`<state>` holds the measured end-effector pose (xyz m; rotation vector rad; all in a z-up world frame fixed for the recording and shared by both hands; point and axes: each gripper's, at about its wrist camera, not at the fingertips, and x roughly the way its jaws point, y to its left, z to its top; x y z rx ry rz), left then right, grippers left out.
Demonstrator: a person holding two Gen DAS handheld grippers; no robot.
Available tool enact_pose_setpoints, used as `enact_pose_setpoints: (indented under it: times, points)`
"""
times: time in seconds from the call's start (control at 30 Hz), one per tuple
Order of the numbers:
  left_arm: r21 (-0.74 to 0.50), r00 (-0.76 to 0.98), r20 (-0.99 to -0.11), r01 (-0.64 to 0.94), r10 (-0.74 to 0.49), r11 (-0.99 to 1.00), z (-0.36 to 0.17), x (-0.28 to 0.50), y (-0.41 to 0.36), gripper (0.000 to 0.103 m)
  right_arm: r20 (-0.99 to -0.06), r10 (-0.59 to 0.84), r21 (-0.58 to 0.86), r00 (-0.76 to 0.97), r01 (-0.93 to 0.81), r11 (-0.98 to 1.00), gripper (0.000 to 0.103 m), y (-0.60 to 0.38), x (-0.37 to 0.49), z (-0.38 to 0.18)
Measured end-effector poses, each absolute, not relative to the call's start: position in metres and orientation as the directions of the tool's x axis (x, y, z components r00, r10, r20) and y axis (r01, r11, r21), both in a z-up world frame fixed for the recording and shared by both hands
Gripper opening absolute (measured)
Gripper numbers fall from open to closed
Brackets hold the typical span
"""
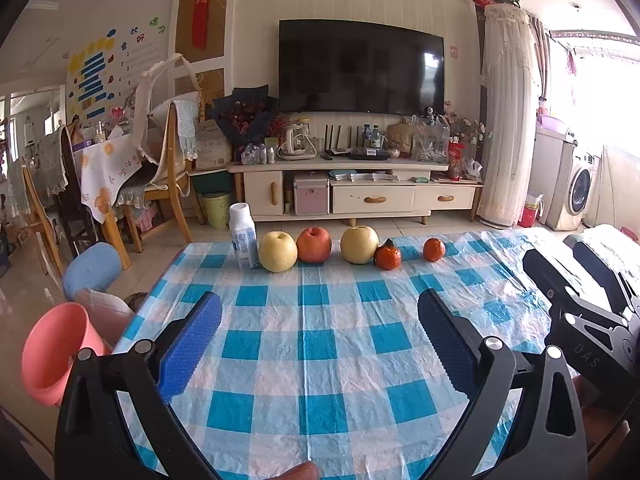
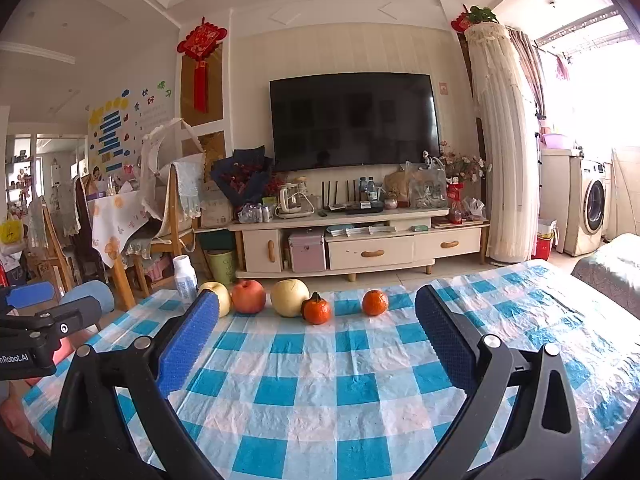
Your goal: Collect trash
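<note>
A white plastic bottle [image 1: 243, 236] with a blue label stands at the far left of a row along the far edge of the checked table [image 1: 320, 344]. It also shows in the right wrist view [image 2: 185, 280]. My left gripper [image 1: 320, 320] is open and empty, well short of the row. My right gripper [image 2: 318, 320] is open and empty too, also short of the row. The right gripper's body shows at the right edge of the left wrist view [image 1: 580, 304]. A pink bin [image 1: 56, 352] stands on the floor off the table's left edge.
The row holds a yellow apple [image 1: 277, 251], a red apple [image 1: 314, 244], a yellow pear [image 1: 359, 244] and two tangerines [image 1: 387, 256] [image 1: 433, 249]. A blue stool [image 1: 93, 264] and chairs stand left of the table. A TV cabinet [image 1: 340, 184] lies beyond.
</note>
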<state>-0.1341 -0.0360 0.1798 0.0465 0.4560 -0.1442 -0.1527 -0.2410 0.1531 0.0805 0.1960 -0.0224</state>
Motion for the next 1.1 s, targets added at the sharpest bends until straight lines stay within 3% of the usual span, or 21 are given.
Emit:
enact_pose_setpoints:
  times: [1.1]
  points:
    - [0.050,0.886,-0.455,0.125,-0.089,0.991,0.161,-0.121,-0.022,0.097,-0.323,-0.041,-0.024,0.946,0.036,0.999,0.099,-0.216,-0.121,0.123]
